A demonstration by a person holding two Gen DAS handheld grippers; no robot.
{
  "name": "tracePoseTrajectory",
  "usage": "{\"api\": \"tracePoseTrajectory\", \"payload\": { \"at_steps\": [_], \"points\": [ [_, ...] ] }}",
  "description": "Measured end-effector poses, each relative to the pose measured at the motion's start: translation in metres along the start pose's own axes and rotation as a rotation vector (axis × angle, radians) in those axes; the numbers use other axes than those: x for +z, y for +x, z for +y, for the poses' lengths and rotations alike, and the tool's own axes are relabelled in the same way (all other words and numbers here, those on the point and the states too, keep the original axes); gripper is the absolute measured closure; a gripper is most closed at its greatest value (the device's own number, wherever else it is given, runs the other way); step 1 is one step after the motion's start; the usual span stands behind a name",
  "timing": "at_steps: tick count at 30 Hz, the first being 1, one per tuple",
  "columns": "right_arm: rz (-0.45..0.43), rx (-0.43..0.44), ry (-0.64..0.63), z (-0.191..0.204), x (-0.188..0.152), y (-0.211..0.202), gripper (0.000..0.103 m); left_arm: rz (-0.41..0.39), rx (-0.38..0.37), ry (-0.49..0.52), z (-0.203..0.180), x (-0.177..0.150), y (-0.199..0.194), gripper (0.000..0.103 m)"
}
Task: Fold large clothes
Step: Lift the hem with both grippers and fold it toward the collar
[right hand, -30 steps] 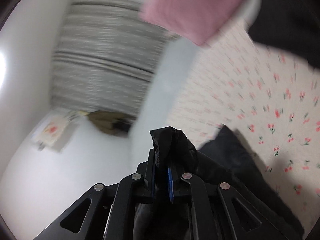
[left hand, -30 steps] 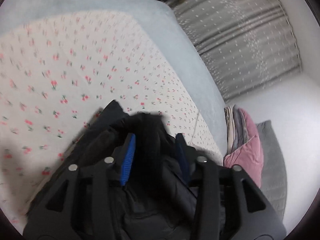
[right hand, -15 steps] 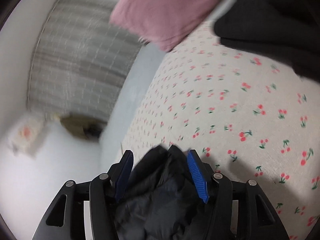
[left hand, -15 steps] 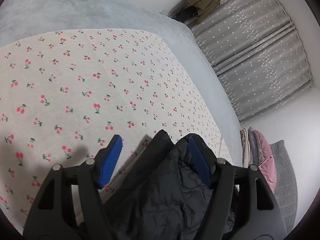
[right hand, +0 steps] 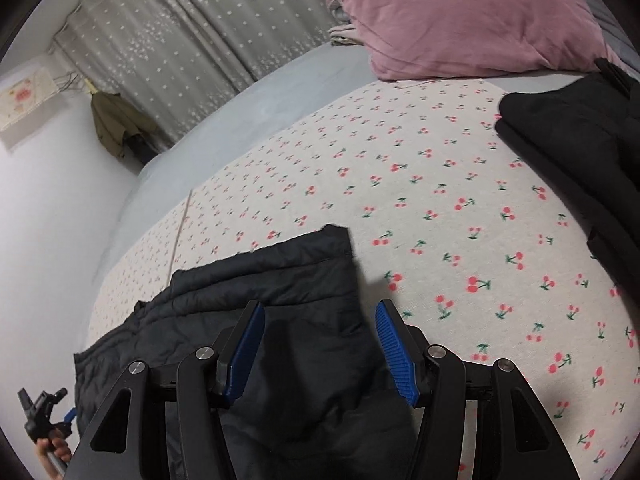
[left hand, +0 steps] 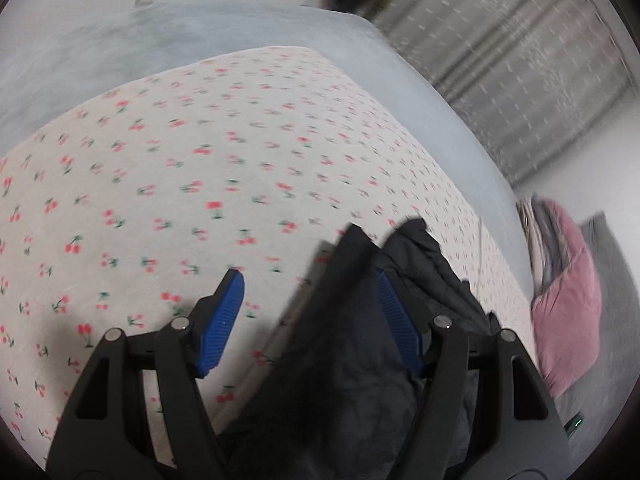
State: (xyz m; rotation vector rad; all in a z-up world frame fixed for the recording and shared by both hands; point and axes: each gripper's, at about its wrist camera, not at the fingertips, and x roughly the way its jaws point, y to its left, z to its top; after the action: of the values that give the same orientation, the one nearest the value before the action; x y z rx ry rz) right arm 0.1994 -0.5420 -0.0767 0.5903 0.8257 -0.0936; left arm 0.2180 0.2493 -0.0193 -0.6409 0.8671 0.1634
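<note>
A black quilted jacket (right hand: 280, 280) lies on the cherry-print bedsheet (right hand: 440, 200). In the right wrist view my right gripper (right hand: 320, 344) is open and empty, with the jacket's flat edge lying under and between its blue pads. In the left wrist view my left gripper (left hand: 308, 316) is open and empty; the jacket (left hand: 360, 340) lies bunched under its right finger, and the sheet (left hand: 180, 160) shows under the left one. The other hand's gripper (right hand: 44, 416) shows at the lower left of the right wrist view.
A pink pillow (right hand: 460, 16) on folded bedding lies at the head of the bed, also in the left wrist view (left hand: 568, 312). Other black clothing (right hand: 580, 148) lies at the right. Grey curtains (right hand: 180, 40) hang behind; an olive coat (right hand: 116, 128) hangs by the wall.
Both grippers were shut on the jacket a second ago. They opened and let it drop onto the sheet, and now hang open just above it.
</note>
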Motion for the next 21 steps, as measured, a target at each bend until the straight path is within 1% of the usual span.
{"api": "tracePoseTrajectory", "payload": {
  "at_steps": [2, 5, 6, 7, 8, 9, 10, 11, 13, 16, 17, 19, 21],
  "points": [
    [0.003, 0.008, 0.021, -0.011, 0.004, 0.001, 0.044, 0.019, 0.006, 0.048, -0.014, -0.002, 0.012, 0.033],
    [0.019, 0.041, 0.054, -0.021, 0.010, 0.011, 0.044, 0.099, -0.019, 0.087, -0.033, -0.008, 0.041, 0.033],
    [0.029, 0.053, 0.051, -0.020, 0.010, 0.016, 0.044, 0.111, -0.021, 0.085, -0.036, -0.010, 0.050, 0.036],
    [0.037, 0.064, 0.035, -0.018, 0.009, 0.021, 0.048, 0.102, -0.007, 0.090, -0.040, -0.010, 0.055, 0.057],
    [0.039, 0.069, 0.021, -0.014, 0.009, 0.024, 0.070, 0.085, 0.031, 0.104, -0.044, -0.010, 0.059, 0.068],
    [0.037, 0.075, -0.004, -0.007, 0.009, 0.027, 0.084, 0.071, 0.065, 0.112, -0.048, -0.009, 0.059, 0.089],
    [0.033, 0.066, -0.021, -0.001, 0.009, 0.027, 0.093, 0.057, 0.065, 0.111, -0.050, -0.006, 0.058, 0.095],
    [0.011, 0.048, -0.048, 0.007, 0.011, 0.026, 0.095, 0.032, 0.043, 0.101, -0.052, -0.003, 0.054, 0.097],
    [-0.045, 0.040, -0.081, 0.020, 0.015, 0.020, 0.096, -0.030, 0.018, 0.106, -0.058, 0.003, 0.044, 0.098],
    [-0.119, 0.038, -0.096, 0.034, 0.024, 0.013, 0.097, -0.100, 0.019, 0.132, -0.068, 0.006, 0.042, 0.098],
    [-0.133, 0.025, -0.101, 0.037, 0.025, 0.014, 0.097, -0.110, 0.037, 0.151, -0.071, 0.006, 0.047, 0.098],
    [-0.147, -0.035, -0.116, 0.042, 0.026, 0.022, 0.097, -0.095, 0.106, 0.190, -0.076, 0.002, 0.066, 0.098],
    [-0.112, -0.072, -0.097, 0.035, 0.025, 0.040, 0.097, -0.073, 0.138, 0.195, -0.074, 0.000, 0.081, 0.098]
  ]
}}
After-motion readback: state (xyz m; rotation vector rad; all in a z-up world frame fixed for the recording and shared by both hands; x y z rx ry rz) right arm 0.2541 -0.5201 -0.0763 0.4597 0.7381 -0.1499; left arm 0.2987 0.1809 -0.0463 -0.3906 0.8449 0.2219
